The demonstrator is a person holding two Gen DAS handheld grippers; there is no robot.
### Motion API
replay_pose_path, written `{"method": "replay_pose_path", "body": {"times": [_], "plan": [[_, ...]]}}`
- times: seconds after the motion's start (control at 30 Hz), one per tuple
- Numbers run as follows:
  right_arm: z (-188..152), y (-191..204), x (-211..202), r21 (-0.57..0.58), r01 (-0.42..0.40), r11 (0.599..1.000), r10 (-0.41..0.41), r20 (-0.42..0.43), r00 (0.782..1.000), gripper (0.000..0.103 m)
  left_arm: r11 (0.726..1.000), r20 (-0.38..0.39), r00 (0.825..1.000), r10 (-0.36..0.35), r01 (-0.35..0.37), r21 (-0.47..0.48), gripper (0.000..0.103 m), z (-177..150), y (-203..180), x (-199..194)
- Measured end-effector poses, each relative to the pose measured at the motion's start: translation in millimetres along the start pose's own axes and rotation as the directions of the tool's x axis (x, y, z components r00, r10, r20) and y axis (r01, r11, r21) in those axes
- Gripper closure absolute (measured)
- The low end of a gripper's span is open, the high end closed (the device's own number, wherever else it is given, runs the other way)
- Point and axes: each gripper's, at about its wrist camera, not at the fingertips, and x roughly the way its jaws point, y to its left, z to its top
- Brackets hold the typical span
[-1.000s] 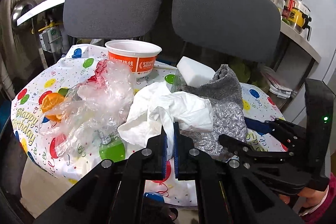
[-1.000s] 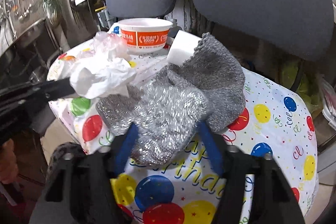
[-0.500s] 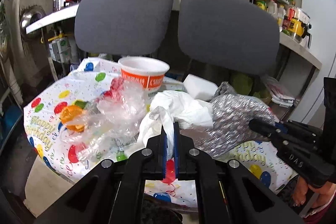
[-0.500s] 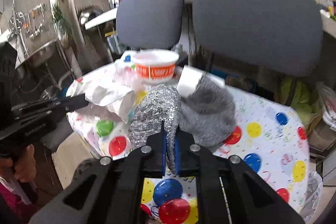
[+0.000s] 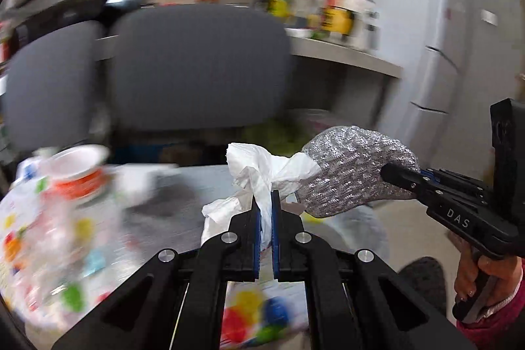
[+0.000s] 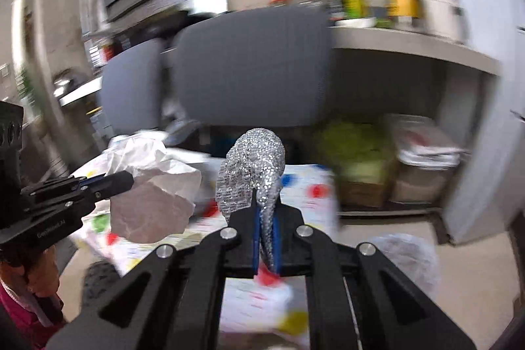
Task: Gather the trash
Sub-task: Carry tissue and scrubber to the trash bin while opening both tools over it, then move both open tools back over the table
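My left gripper [image 5: 265, 202] is shut on a crumpled white paper [image 5: 259, 173] and holds it in the air above the table; the same paper shows in the right wrist view [image 6: 154, 195]. My right gripper [image 6: 265, 202] is shut on a silver glittery cloth [image 6: 252, 166], lifted off the table; the cloth also shows in the left wrist view [image 5: 351, 173], right of the paper. An orange and white paper bowl [image 5: 80, 169] and clear plastic wrap [image 5: 55, 228] lie blurred on the balloon tablecloth [image 5: 252, 317] at left.
Two grey chair backs [image 5: 200, 68] stand behind the table. A shelf with bottles [image 5: 311, 5] runs along the wall. A white fridge [image 5: 443, 38] is at right. A clear plastic bag [image 6: 407, 261] lies on the floor at lower right.
Both grippers have lifted and swung to the right, carrying the white paper and the silver cloth off the table. The views are blurred by the motion.
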Motion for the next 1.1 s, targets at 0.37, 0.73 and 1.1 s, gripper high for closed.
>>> {"method": "replay_pose_path", "body": {"times": [0.37,0.73,1.1], "plan": [[-44,-140,-49,0.173,0.304,0.937,-0.295,-0.079,0.952,0.097,0.956,-0.109,0.957,-0.27,0.28,0.091,0.098,15,-133,115],[-83,-208,10,0.229,0.407,0.884,-0.352,-0.246,0.903,0.097,0.947,-0.251,0.936,-0.248,0.289,0.142,0.094,3,-181,217],[-84,-229,29,0.276,0.396,0.876,-0.323,-0.275,0.905,0.075,0.954,-0.292,0.926,-0.239,0.28,0.105,0.059,0,-182,252]]}}
